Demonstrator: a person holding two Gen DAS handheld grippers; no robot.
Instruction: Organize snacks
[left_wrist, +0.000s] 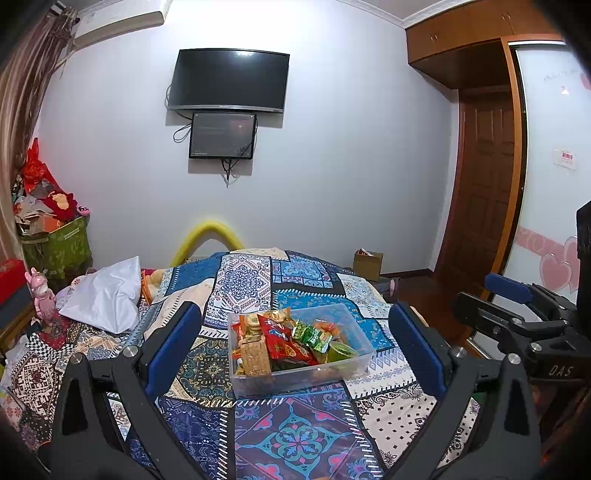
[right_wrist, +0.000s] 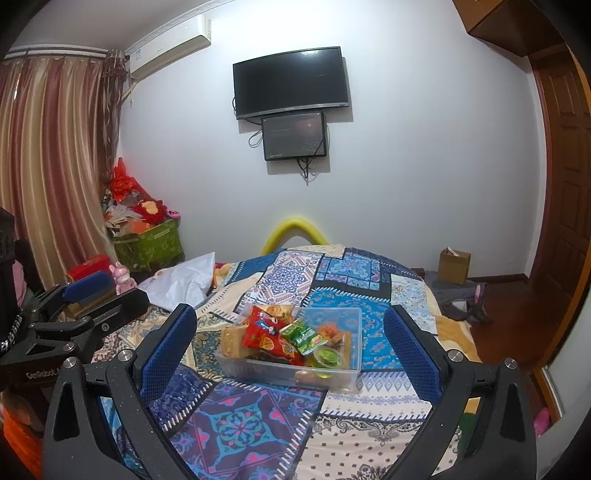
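While both grippers gape, bin sits mid-bed.

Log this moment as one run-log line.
left gripper: open, empty | right gripper: open, empty | clear bin: on patchwork quilt, snacks inside | contact: none

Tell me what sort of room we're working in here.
Most likely a bedroom: the clear snack bin sits on a bed with a patchwork quilt, facing a wall-mounted TV, with a built-in wardrobe alongside.
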